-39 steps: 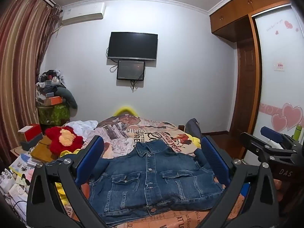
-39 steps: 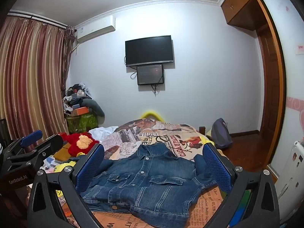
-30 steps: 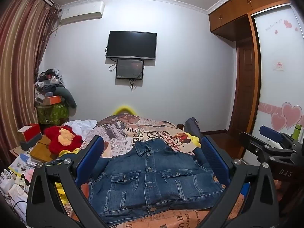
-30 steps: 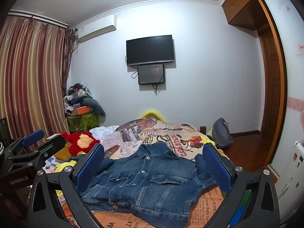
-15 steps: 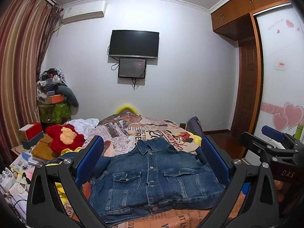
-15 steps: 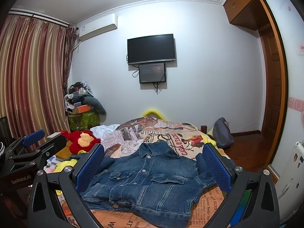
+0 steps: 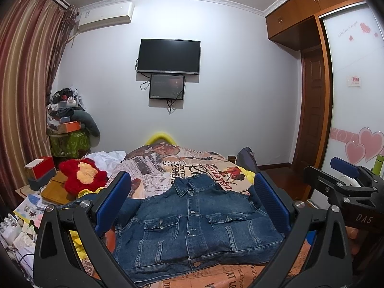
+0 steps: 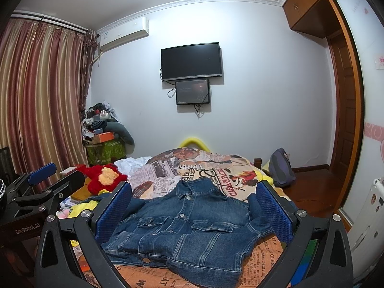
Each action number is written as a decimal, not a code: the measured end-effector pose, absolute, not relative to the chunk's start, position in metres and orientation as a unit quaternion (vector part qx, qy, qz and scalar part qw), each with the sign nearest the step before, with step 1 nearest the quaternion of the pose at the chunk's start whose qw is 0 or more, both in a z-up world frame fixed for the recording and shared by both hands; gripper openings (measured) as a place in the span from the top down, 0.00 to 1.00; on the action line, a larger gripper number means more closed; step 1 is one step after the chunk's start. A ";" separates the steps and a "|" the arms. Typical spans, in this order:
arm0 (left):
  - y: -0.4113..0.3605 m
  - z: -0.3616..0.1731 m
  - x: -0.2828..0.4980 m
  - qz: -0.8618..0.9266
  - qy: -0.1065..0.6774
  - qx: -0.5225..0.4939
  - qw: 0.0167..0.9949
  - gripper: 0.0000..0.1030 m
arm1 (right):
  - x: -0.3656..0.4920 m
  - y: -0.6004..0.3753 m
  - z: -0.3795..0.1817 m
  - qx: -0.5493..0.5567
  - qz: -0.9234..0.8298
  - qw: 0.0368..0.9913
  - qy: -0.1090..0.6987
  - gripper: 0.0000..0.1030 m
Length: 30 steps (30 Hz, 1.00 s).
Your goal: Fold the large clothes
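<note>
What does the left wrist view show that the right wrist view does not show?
Only the left wrist view shows the right gripper at its right edge and pink hearts on the wardrobe door. Only the right wrist view shows the left gripper at its left edge. Both show the denim jacket lying buttoned on the bed, and the television.

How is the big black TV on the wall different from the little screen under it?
The TV is much wider than the little screen and hangs higher, with the little screen right below it. The TV is fully dark, while the little screen shows a faint glow and some small markings. Loose cables dangle around the little screen; none show around the TV's top. Both are flat, black-framed rectangles on the same white wall.
</note>
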State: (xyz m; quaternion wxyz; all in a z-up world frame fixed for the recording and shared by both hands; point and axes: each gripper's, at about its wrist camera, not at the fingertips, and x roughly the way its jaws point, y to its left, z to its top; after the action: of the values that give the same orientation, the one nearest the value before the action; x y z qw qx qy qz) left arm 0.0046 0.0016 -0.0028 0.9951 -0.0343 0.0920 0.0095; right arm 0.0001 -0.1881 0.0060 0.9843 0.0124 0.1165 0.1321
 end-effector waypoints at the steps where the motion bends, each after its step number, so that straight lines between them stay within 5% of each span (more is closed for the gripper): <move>1: 0.002 -0.003 0.004 0.010 0.092 -0.034 0.995 0.00 | 0.000 -0.188 0.006 0.012 0.132 0.984 0.117 0.00; 30: 0.000 -0.003 0.005 0.021 0.091 -0.032 0.995 0.00 | -0.001 -0.184 0.005 0.011 0.132 0.984 0.117 0.00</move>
State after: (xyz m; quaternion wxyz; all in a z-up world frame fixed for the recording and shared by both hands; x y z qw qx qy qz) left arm 0.0054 0.0004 -0.0032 0.9951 -0.0325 0.0908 0.0206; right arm -0.0011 -0.1841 0.0055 0.9843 0.0105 0.1173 0.1316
